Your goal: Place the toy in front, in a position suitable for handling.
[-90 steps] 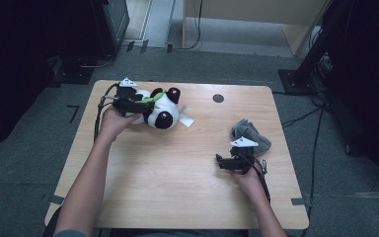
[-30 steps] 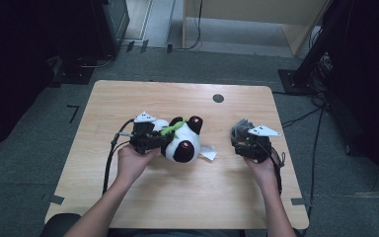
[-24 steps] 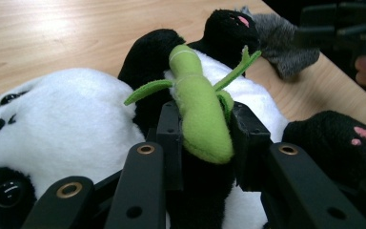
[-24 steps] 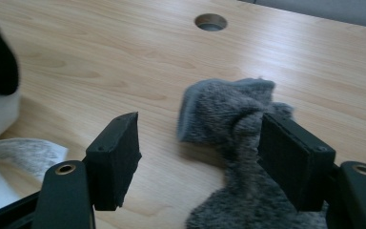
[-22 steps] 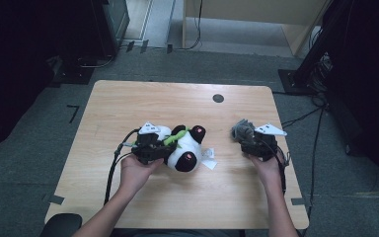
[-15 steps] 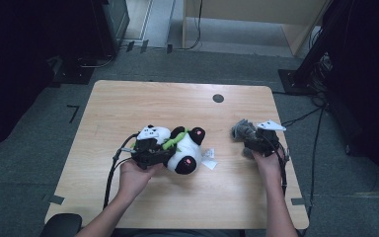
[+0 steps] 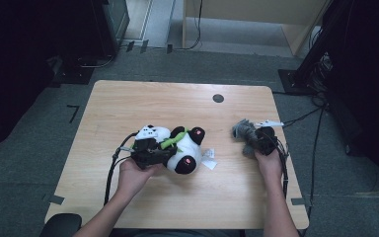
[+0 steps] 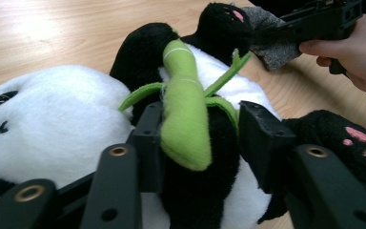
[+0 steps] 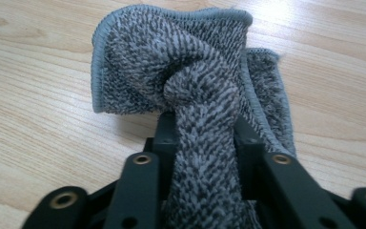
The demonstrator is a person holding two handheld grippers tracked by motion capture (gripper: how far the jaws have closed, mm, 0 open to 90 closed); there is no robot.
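Wooden table on grey carpet, dark gear standing round the far corners.

Right gripper has just been closing — its jaws are now clenched on a bunched fold of the grey cloth, which runs up between the pads and flops out beyond the tips in the right gripper view. A sec ago that gripper sat over the cloth w/ jaws wider; now the cloth is properly caught and looks ready to lift.

Left gripper has just been opening a little, and a second ago the toy lay a bit farther up the table. In the left gripper view the jaws straddle the panda plush at its dark middle: green bamboo piece between them, left pad against it, right pad showing a gap — so loosened, not pinching hard. Plush lies on its back just ahead of these jaws, resting on the table.

Judgement: cloth secured, panda parked; the next step probably brings the cloth to the toy.

Room: bare wood between the two grippers and nearer the person. Right gripper sits close to the right table edge, little slack outward — move inward. Cable loops behind the left hand; watch for snags.
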